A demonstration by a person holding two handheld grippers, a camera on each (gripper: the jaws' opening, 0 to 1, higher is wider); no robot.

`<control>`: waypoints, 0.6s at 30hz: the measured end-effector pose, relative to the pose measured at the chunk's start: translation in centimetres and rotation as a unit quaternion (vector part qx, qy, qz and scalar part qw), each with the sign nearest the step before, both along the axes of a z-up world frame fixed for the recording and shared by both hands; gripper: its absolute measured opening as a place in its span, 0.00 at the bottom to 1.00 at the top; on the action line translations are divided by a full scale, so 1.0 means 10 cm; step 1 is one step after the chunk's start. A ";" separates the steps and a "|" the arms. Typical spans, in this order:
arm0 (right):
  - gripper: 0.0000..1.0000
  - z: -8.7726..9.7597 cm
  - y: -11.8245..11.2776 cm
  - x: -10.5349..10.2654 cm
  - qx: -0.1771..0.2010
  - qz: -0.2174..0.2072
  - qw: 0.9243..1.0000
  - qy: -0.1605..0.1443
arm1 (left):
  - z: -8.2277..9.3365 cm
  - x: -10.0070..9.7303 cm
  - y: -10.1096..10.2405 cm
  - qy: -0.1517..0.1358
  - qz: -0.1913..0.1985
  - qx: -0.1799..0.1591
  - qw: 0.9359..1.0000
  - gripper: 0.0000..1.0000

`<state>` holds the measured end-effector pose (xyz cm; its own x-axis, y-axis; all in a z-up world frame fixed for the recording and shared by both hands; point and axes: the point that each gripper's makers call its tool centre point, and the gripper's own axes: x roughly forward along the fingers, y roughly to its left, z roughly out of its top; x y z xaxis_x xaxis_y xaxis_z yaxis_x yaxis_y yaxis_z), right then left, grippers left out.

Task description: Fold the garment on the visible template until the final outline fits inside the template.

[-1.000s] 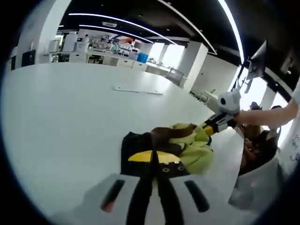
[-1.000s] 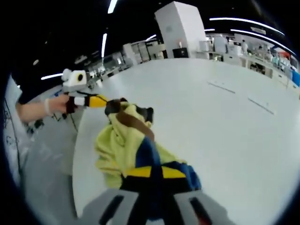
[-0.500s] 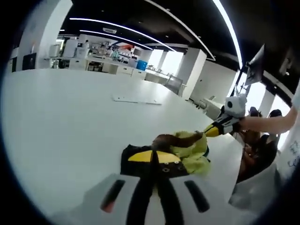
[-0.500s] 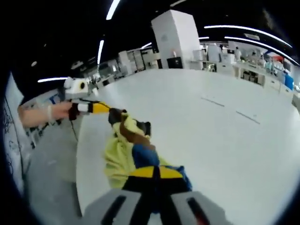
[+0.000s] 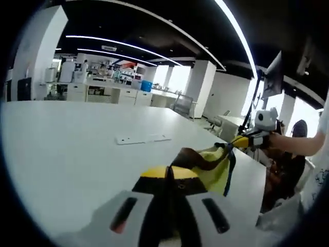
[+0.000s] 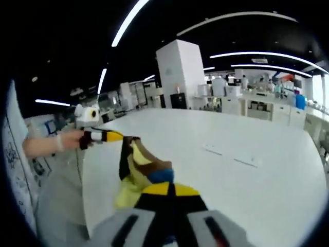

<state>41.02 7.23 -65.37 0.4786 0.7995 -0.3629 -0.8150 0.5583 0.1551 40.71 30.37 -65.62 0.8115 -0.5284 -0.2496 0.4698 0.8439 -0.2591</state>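
Both tongs, left (image 5: 169,172) and right (image 6: 168,189), each pinch the crumpled yellow, brown and blue cloth garment (image 5: 208,167), which now hangs stretched between them, lifted off the white desk (image 5: 72,149) since a second ago, so folding apparently hasn't started.

The wide white counter (image 5: 67,139) lies bare and open across most of its top; only two flat white strips (image 5: 142,138) lie toward its far edge. The yellow, brown and blue garment (image 6: 140,172) hangs stretched between the two grippers near the counter's near corner, barring the way between them. A white pillar (image 6: 179,74) stands beyond the far edge.
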 end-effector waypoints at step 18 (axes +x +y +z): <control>0.00 0.60 0.24 0.87 0.039 -0.039 0.994 -0.091 | 0.32 0.94 0.25 -0.051 0.038 0.000 0.998 0.00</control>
<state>49.68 9.67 -59.33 0.5929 0.7790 -0.2039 -0.7876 0.6138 0.0547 50.06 32.83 -62.38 0.8705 -0.4644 -0.1629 0.4286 0.8780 -0.2130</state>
